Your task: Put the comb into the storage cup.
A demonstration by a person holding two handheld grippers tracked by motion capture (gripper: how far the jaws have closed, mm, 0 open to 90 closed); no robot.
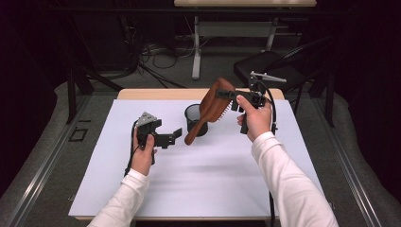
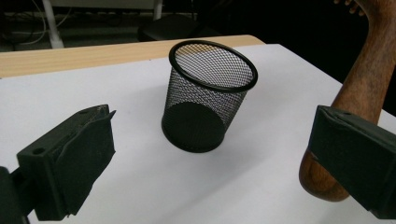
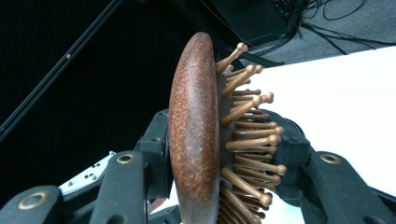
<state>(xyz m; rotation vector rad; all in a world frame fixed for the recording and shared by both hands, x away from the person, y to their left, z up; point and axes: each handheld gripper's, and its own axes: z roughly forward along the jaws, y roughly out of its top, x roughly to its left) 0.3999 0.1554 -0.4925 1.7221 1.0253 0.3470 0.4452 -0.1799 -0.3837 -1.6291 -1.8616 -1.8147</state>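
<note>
A brown wooden hairbrush (image 1: 215,106) hangs tilted above the table, its handle end low beside a black mesh cup (image 1: 195,118). My right gripper (image 1: 226,97) is shut on the brush head. In the right gripper view the brush (image 3: 196,130) stands on edge between the jaws of the right gripper (image 3: 224,186), bristles (image 3: 247,135) to the right. My left gripper (image 1: 172,138) is held left of the cup, open and with nothing in it. The left gripper view looks between the wide-apart jaws of the left gripper (image 2: 210,163) at the upright cup (image 2: 205,98), with the brush handle (image 2: 364,79) at the right.
The white sheet (image 1: 213,179) covers a wooden table whose far edge (image 1: 156,93) shows behind the cup. A black folding chair (image 1: 274,66) stands beyond the table's right corner. A desk frame (image 1: 196,47) and cables lie on the floor farther back.
</note>
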